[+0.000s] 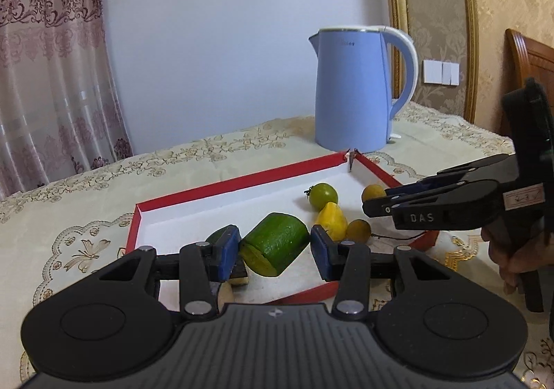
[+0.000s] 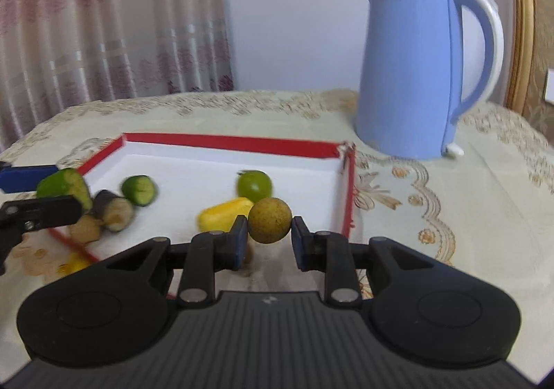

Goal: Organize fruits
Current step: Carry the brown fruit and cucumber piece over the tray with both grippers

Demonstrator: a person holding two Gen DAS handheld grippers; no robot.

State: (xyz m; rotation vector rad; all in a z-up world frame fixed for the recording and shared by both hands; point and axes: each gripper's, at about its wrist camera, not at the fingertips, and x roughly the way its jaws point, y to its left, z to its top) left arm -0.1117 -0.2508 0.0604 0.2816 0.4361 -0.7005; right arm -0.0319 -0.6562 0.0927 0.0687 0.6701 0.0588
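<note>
Left tool point(image 1: 275, 245) grips a cut green chunk point(image 1: 277, 243) between its blue pads, held over the near part of the red-rimmed tray point(image 1: 239, 178) on the desk point(image 1: 69, 202). Right tool point(image 2: 270, 236) is closed on a small brown round fruit point(image 2: 270, 220), held above the tray's right end, near its right wall. In the tray lie a green tomato point(image 1: 323, 196), a yellow piece point(image 1: 331, 220) and another brown fruit point(image 1: 358, 231); a blue kettle point(image 1: 356, 88) stands behind the tray.
</note>
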